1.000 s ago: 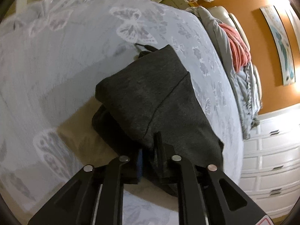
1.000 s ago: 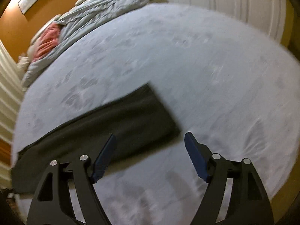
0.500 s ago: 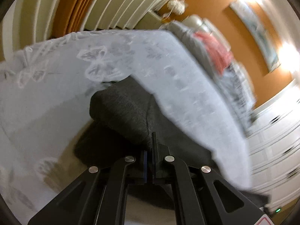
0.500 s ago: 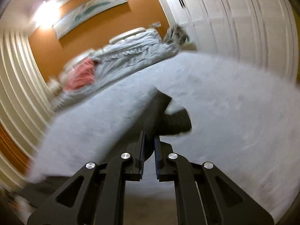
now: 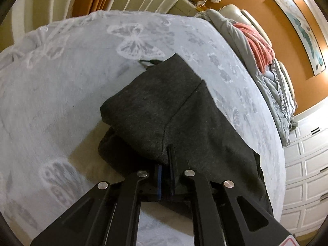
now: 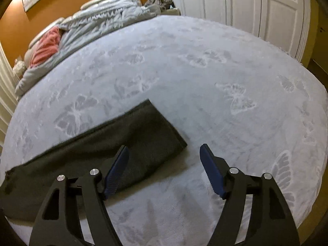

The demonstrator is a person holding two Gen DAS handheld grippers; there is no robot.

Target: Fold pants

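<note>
A wide bed is covered by a pale grey blanket (image 6: 205,86) into which butterfly shapes are pressed, and the dark charcoal pants (image 5: 174,112) are laid across it. In the left wrist view the pants are seen folded over on themselves at the waist end, a thin drawstring showing at the far edge, and a raised fold of the fabric is pinched by the left gripper (image 5: 166,176), whose fingers are drawn almost together on the cloth. In the right wrist view the leg end of the pants (image 6: 114,143) is spread flat as a long band running toward the lower left, its hem lying square on the blanket. The right gripper (image 6: 164,170) is held spread wide above that end, with nothing between its blue pads (image 6: 211,170); the left-hand pad is seen over the fabric and the other over bare blanket, and whether either touches cannot be told. At the head of the bed a rumpled grey comforter (image 6: 96,20) is heaped, with a coral-pink cloth (image 6: 47,47) lying on it beside cream pillows. An orange wall (image 5: 256,2) is seen behind, on which a long framed picture (image 5: 301,30) is hung. White panelled doors (image 6: 246,6) stand along one side of the room, and tall cream slats are seen on the other.
</note>
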